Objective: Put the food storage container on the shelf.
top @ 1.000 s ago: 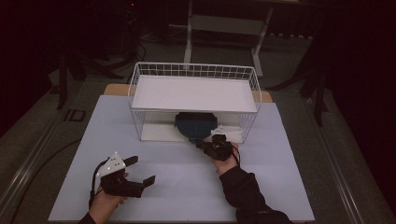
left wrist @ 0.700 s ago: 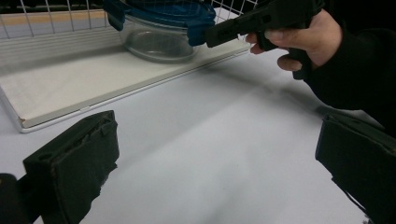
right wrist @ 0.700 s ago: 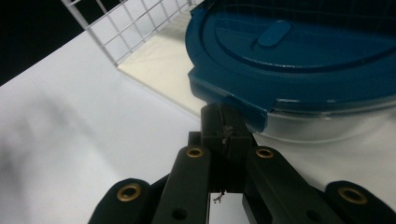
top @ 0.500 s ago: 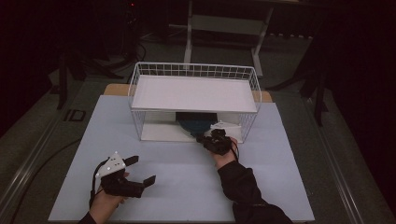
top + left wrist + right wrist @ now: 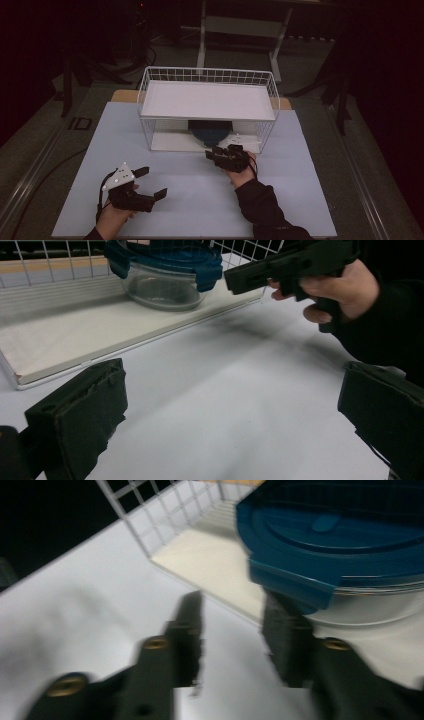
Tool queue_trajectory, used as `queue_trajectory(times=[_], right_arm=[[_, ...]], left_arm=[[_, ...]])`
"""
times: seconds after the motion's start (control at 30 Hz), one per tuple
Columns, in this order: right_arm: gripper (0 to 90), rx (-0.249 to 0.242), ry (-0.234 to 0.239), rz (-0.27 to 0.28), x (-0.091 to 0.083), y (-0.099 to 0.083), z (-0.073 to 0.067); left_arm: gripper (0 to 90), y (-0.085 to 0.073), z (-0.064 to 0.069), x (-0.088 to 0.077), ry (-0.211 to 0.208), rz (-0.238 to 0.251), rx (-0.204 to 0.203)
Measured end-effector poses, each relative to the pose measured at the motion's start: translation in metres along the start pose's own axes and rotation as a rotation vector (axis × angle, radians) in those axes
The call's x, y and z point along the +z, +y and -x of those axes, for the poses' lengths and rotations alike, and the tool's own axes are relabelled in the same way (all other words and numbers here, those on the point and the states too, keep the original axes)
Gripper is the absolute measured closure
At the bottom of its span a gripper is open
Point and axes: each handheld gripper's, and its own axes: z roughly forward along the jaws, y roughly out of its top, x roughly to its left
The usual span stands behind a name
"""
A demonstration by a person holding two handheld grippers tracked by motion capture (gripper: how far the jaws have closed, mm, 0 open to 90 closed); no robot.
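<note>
the container, a clear round tub with a blue clip lid, sits on the lower shelf of a white wire rack, under the rack's flat upper tray. in the left gripper view the container stands near the front edge of that lower shelf, upright, with a lid clip hanging down each side. in the right gripper view its blue lid is close ahead and blurred.

the right gripper is held just in front of the rack's opening, near the container and pointing at it. its 2 jaws have just been opening and now stand apart with bare table between them; nothing is gripped. in the right gripper view 1 jaw tip lies right below a lid clip; the blur does not let me tell whether it touches. the left gripper view shows the right gripper held level in a hand, its tip just beside the container.

the left gripper rests low over the pale table, well apart from the rack, near the front left. its 2 jaws are spread wide, released, with nothing in them.
</note>
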Motion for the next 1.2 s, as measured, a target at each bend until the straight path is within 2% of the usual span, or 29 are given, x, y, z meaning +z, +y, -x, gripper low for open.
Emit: queue_trajectory(times=[0.07,0.13,0.23,0.6,0.63,0.83,1.2], right_arm=[[31.8,0.009,0.043,0.027,-0.006,0.0,-0.003],[19.5,0.003,0.065,0.038,-0.012,0.0,-0.005],[14.1,-0.009,0.053,0.048,-0.022,-0.002,-0.008],[14.4,-0.02,0.004,0.067,-0.053,-0.017,-0.004],[14.4,-0.017,0.014,0.074,-0.057,-0.019,-0.003],[14.5,-0.048,-0.002,0.086,-0.075,-0.023,-0.005],[14.7,-0.077,0.004,0.081,-0.102,-0.042,-0.015]], left_arm=[[0.0,0.001,0.0,0.0,-0.003,0.003,0.001],[0.0,0.001,0.001,0.0,-0.006,0.005,0.002],[0.0,0.001,0.003,0.0,-0.01,0.002,0.011],[0.0,0.0,0.007,0.002,-0.027,-0.005,0.023],[0.0,0.0,0.007,0.003,-0.027,-0.007,0.026],[0.0,0.0,0.008,0.003,-0.026,-0.01,0.029],[0.0,0.0,0.01,0.001,-0.033,-0.004,0.044]])
